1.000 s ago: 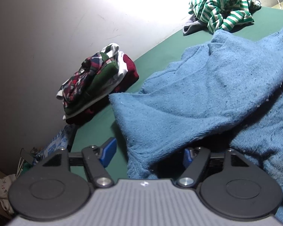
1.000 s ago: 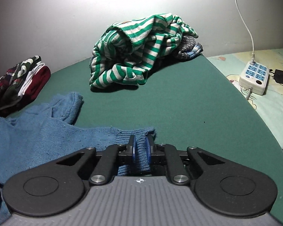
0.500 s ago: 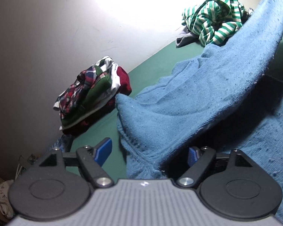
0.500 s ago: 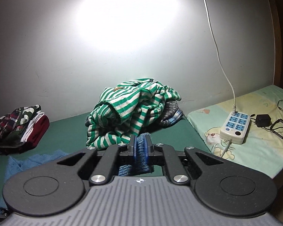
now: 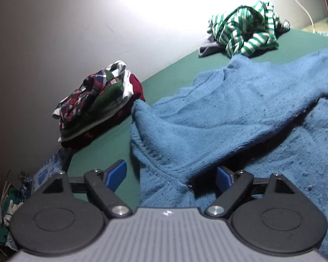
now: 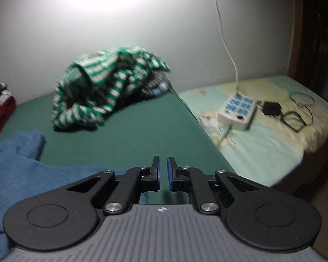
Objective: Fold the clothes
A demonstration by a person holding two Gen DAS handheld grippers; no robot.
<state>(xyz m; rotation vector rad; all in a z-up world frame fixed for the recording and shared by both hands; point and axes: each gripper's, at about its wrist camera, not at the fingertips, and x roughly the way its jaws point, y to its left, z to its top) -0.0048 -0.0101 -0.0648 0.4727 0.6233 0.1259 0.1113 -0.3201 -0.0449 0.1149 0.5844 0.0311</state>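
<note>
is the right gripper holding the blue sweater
No, the right gripper has a small empty gap between its pads and its jaws are opening, while the blue sweater lies off to its left on the green mat.

Your blue sweater [image 5: 240, 118] runs off the right and bottom edges, and its folds hide the green surface beneath. In the right wrist view the striped garment [image 6: 102, 89] and power strip [image 6: 238, 113] are motion-blurred; the folded pile [image 6: 0, 107] is cut off at left.

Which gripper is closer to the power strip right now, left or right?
Right. The right gripper, jaws opening and empty, has the power strip ahead to its right; the left gripper straddles the blue sweater, strip unseen.
</note>
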